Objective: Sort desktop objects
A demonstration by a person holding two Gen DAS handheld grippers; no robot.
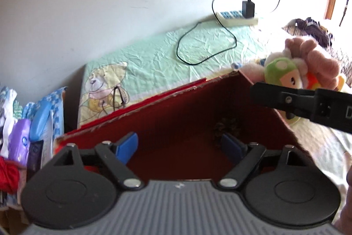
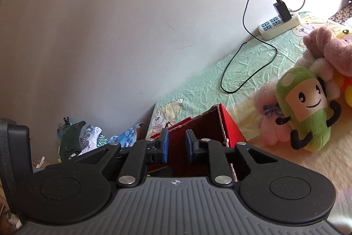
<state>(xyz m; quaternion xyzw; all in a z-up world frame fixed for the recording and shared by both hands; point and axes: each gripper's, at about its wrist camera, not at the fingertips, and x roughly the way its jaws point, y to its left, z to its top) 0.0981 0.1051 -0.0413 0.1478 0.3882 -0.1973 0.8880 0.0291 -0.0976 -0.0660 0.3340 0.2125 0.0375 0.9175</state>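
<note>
On the green sheet [image 2: 204,85], one red box [image 1: 176,120]; left gripper [image 1: 179,148] spread wide; right gripper [image 2: 177,147] narrowly parted, empty.

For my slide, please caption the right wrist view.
Right gripper, part open, empty, above red box; green plush toy lies nearby.

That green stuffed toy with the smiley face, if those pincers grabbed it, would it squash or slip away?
The green plush toy looks soft and stuffed, so it would probably squash between the fingers rather than resist. Its fuzzy fabric should grip, not slide. It seems light for its bulk, and its thin black arms would likely dangle. It leans on the pink plush toy, which may shift when it is lifted.
</note>
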